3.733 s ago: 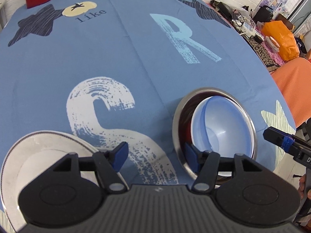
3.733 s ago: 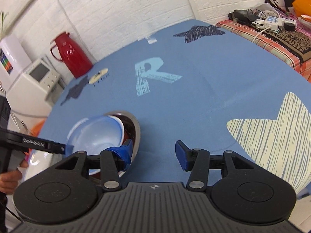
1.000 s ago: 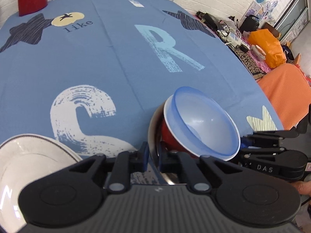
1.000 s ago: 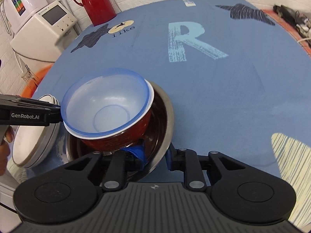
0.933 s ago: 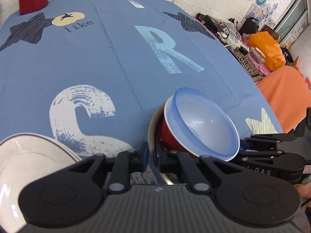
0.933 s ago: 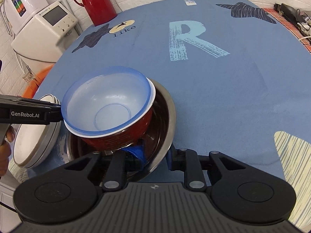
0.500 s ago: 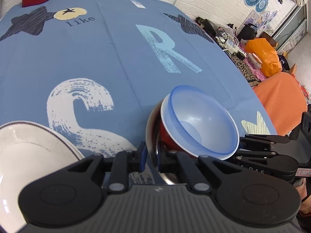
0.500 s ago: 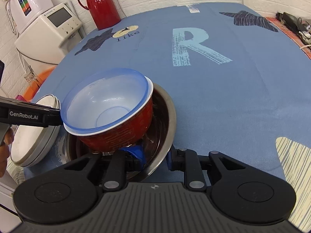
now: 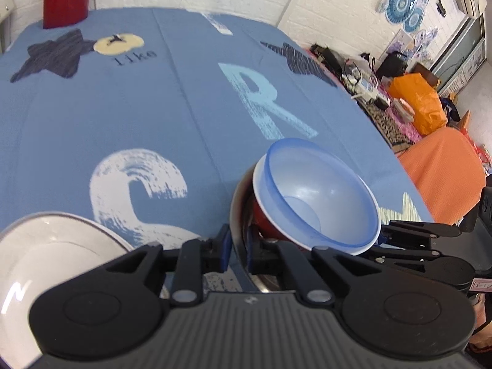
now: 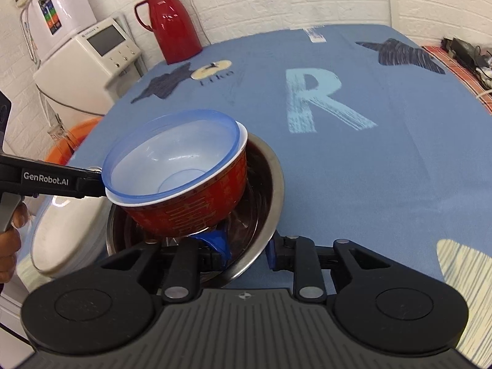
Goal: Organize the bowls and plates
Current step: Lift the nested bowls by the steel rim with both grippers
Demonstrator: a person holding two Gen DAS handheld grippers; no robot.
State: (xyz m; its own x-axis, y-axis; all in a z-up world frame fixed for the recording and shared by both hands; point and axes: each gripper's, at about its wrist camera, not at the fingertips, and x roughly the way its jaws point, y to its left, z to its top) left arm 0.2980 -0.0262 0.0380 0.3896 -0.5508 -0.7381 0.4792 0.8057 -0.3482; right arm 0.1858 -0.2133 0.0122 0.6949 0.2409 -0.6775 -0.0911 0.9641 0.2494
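Nesting three deep, blue bowl (image 10: 172, 156) sat in red bowl (image 10: 190, 212) inside steel bowl (image 10: 264, 190), raised over the tablecloth (image 9: 123, 107). Left gripper (image 9: 236, 246) and right gripper (image 10: 246, 252) each pinched opposite rim sections, seemingly to carry the stack level. White plate (image 9: 55, 246) lay just beside, the likely destination.

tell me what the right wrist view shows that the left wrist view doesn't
Only the right wrist view shows the white countertop appliance with a screen and the gold lettering on the red ceramic bowl. Only the left wrist view shows the white letter C print and the orange plastic bag. Both show the translucent blue plastic bowl nested in the red bowl, inside the stainless steel bowl, whose rim both hand-held grippers clamp, and the white plate.
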